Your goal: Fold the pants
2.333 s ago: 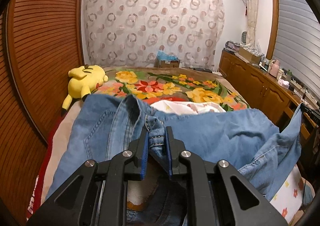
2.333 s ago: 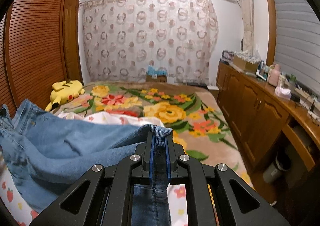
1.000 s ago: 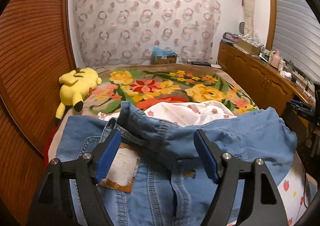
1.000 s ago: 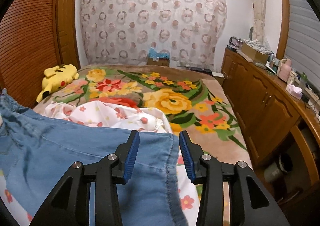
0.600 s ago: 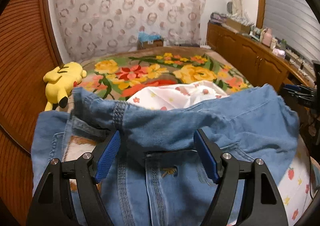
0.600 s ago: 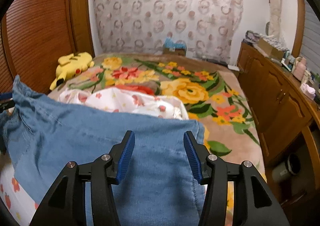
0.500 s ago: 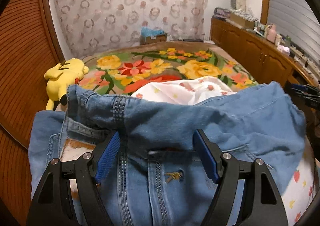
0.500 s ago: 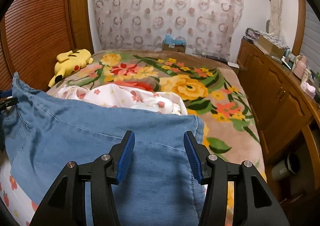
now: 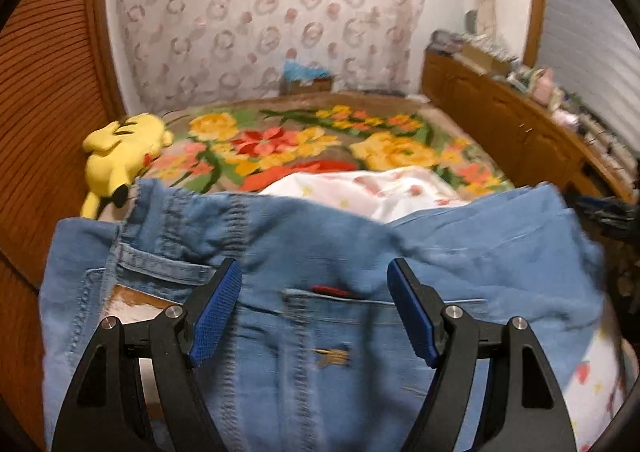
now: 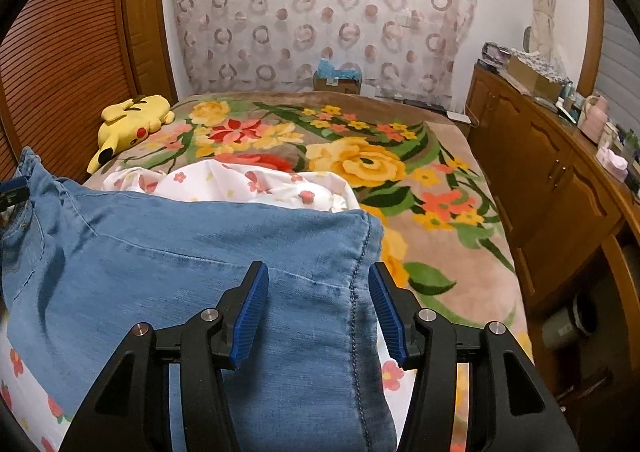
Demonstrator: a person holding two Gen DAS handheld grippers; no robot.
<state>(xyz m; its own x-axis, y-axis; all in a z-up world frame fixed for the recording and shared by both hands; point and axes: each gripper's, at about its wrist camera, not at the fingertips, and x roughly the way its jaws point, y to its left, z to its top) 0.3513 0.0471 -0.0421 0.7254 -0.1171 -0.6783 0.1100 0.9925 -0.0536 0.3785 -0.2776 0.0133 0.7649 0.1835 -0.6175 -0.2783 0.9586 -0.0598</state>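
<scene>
Blue denim pants [image 9: 320,244] lie folded across the near end of the bed. In the left wrist view the waistband, a back pocket and a belt loop show. My left gripper [image 9: 314,308] is open and empty just above the waist end. In the right wrist view the leg end of the pants [image 10: 200,272] lies flat with its hem seam on the right. My right gripper [image 10: 316,308] is open and empty above that hem. The right gripper's tip also shows at the left wrist view's right edge [image 9: 608,211].
A white flowered sheet [image 10: 240,183] lies under and beyond the pants. A floral blanket [image 10: 360,155] covers the bed. A yellow plush toy [image 10: 128,119] lies at the far left. Wooden cabinets [image 10: 540,171] run along the right, a slatted wooden wall [image 9: 44,111] along the left.
Both grippers held the pants 2.3 s ago, then opened and let go. The pants now lie on the bed; both grippers have drawn back slightly and stay open.
</scene>
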